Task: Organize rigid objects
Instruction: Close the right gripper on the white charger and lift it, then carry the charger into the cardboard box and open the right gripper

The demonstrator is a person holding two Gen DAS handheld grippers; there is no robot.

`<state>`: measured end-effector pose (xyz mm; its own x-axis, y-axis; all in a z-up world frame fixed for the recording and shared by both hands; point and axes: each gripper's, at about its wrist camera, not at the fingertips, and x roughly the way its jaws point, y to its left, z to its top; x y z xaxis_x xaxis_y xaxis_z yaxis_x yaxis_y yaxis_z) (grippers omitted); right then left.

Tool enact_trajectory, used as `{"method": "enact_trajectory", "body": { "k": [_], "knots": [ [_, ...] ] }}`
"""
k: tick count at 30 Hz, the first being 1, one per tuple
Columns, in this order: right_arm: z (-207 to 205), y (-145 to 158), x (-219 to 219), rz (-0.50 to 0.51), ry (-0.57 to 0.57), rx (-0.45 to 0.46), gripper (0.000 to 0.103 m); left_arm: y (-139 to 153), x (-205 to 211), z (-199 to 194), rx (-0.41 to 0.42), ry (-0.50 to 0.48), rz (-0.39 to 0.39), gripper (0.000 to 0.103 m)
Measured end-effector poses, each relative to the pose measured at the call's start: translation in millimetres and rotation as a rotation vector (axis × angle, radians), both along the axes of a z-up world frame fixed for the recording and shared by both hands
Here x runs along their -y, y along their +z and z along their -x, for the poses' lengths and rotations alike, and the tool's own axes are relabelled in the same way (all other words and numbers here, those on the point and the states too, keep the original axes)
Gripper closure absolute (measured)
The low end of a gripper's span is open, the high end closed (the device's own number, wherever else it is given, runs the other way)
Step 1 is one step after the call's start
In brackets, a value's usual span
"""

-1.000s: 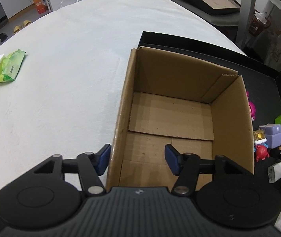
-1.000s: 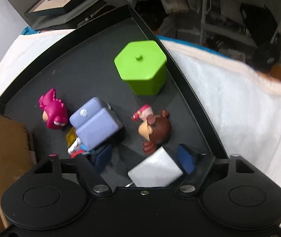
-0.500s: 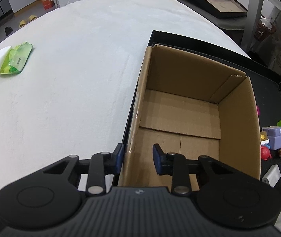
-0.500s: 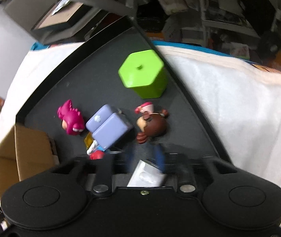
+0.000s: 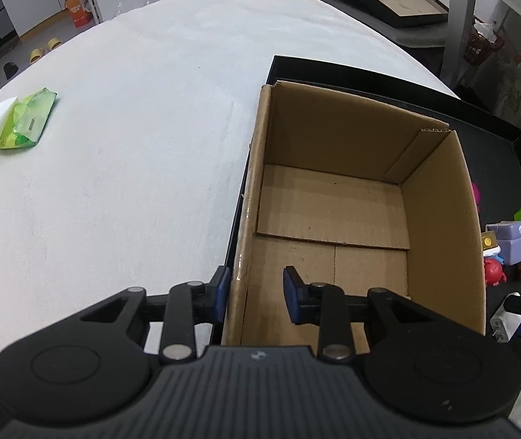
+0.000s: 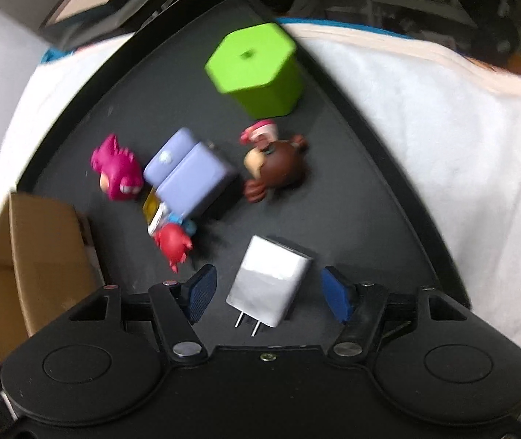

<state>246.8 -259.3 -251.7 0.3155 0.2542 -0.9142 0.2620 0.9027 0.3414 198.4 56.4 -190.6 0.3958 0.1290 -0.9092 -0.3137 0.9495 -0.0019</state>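
Observation:
An empty cardboard box point(image 5: 439, 219) stands on the left part of a black tray point(image 6: 352, 219). My left gripper point(image 5: 256, 291) is open and straddles the box's near left wall: one pad is outside against the wall, the other inside and apart from it. My right gripper point(image 6: 268, 294) is open around a white plug charger point(image 6: 271, 289), which lies on the tray with its prongs towards the camera and touches neither pad. Beyond the charger lie a red crab figure point(image 6: 172, 243), a purple block toy point(image 6: 190, 172), a pink monster point(image 6: 119, 173), a brown-haired figure point(image 6: 278, 168) and a green hexagonal box point(image 6: 256, 66).
A white cloth point(image 5: 132, 146) covers the table, and a green packet point(image 5: 26, 120) lies on it far to the left. The tray's raised rim point(image 6: 410, 219) runs just right of my right gripper. Shelves and clutter stand behind the table.
My left gripper narrowed around the box wall and then held that width. My right gripper's fingers drew in and spread again, and the charger now lies farther forward, turned with its prongs towards the camera.

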Motion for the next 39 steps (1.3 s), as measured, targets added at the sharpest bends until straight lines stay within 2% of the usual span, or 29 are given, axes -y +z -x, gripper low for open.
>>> {"method": "enact_trajectory", "body": {
  "k": [1, 3, 4, 6, 7, 11, 16, 25, 39],
  "knots": [
    [-2, -1, -7, 0.025, 0.015, 0.004, 0.040, 0, 0, -1, -0.001, -0.001, 0.000, 0.072],
    [-3, 1, -18, 0.087, 0.050, 0.044, 0.049, -1, 0, -2, -0.002, -0.002, 0.000, 0.072],
    [-2, 1, -24, 0.137, 0.066, 0.059, 0.059, -1, -2, -2, 0.001, 0.001, 0.007, 0.073],
    [-6, 2, -28, 0.170, 0.079, 0.084, 0.064, 0, -5, -2, 0.008, 0.015, 0.007, 0.081],
    [-7, 3, -30, 0.177, 0.083, 0.095, 0.064, 0, -6, -3, 0.009, 0.020, 0.007, 0.082],
    [-7, 8, -30, 0.171, 0.079, 0.126, 0.066, 3, -8, -3, 0.014, 0.015, 0.014, 0.084],
    [-2, 25, -36, 0.146, 0.089, 0.190, 0.067, 2, -12, 2, 0.027, 0.028, 0.025, 0.092],
    [18, 60, -38, 0.116, 0.118, 0.324, 0.067, 4, -13, 5, 0.040, 0.021, 0.035, 0.092],
    [36, 108, -61, 0.048, 0.118, 0.452, 0.067, 6, -16, 9, 0.052, -0.007, 0.058, 0.092]
  ]
}}
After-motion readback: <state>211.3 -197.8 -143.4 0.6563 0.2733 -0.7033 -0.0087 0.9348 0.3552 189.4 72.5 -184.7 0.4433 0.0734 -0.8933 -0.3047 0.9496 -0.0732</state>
